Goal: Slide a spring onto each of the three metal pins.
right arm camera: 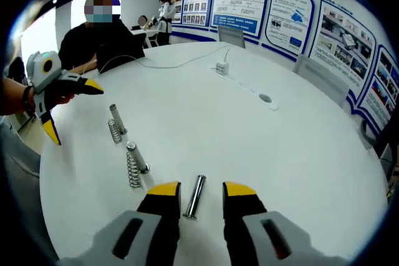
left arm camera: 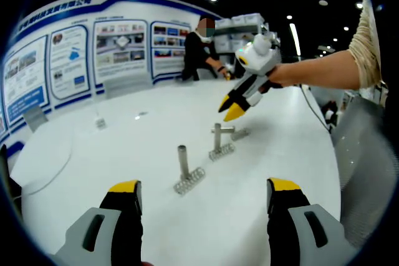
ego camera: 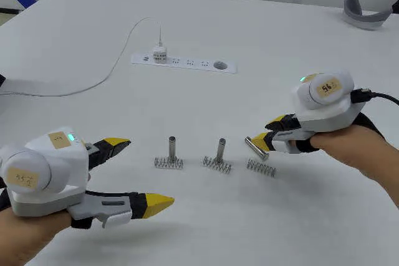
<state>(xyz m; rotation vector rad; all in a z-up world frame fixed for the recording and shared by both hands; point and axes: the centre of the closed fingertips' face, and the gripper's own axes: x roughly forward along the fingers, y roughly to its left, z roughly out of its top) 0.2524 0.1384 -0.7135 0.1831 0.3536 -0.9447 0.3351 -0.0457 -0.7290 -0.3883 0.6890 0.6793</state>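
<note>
Here, a smooth white tabletop carries three polished steel pins and three coiled wire springs. Two pins stand upright on small flanged bases: the left pin and the middle pin. Each has a spring lying on its side at its foot, on the near side — the left spring and the middle spring. The third pin, a plain bright cylinder, lies on its side to the right, with the right spring just near of it. Every spring lies off its pin.

The right claw has black jaws tipped in yellow. They are partly spread and straddle the lying pin, with a gap showing on either side in the right gripper view. The left claw is spread wide at the near left, well apart from the pins.

A tan sticker on the right gripper's white housing bears handwritten digits that look like "565". The left gripper's label is harder to read.

At the far side lies a white power strip with a white plug in it. The blue-and-white wall panels carry headings too small to read.
</note>
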